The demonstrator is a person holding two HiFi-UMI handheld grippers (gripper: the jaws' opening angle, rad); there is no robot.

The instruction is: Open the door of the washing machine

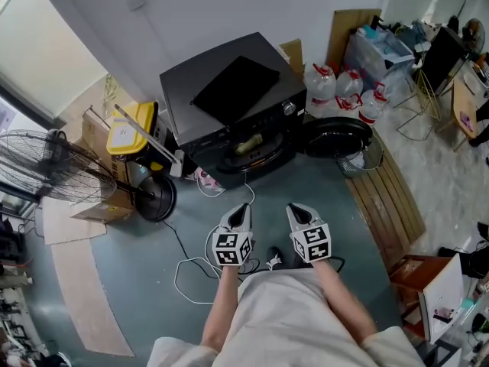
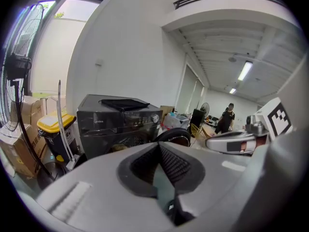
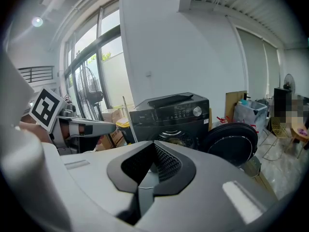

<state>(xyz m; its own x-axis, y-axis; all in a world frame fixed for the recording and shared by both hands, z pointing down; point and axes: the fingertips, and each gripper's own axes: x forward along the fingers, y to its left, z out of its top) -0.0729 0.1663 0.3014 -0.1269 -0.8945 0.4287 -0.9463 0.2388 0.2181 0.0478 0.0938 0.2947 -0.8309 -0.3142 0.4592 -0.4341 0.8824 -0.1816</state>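
A black front-loading washing machine (image 1: 229, 98) stands against the wall; its round door (image 1: 336, 138) is swung wide open to the right, and the drum opening (image 1: 248, 150) shows something yellowish inside. The machine (image 2: 118, 122) and door (image 2: 174, 137) also show in the left gripper view, and the machine (image 3: 171, 117) with the door (image 3: 231, 144) in the right gripper view. My left gripper (image 1: 240, 214) and right gripper (image 1: 300, 212) hover side by side over the floor, well short of the machine. Both are shut and hold nothing.
A standing fan (image 1: 46, 167) and cardboard boxes (image 1: 95, 132) are at the left, with a yellow-lidded bin (image 1: 130, 128) beside the machine. Water jugs (image 1: 344, 90) and a wooden pallet (image 1: 386, 197) lie to the right. A white cable (image 1: 191, 262) loops on the floor.
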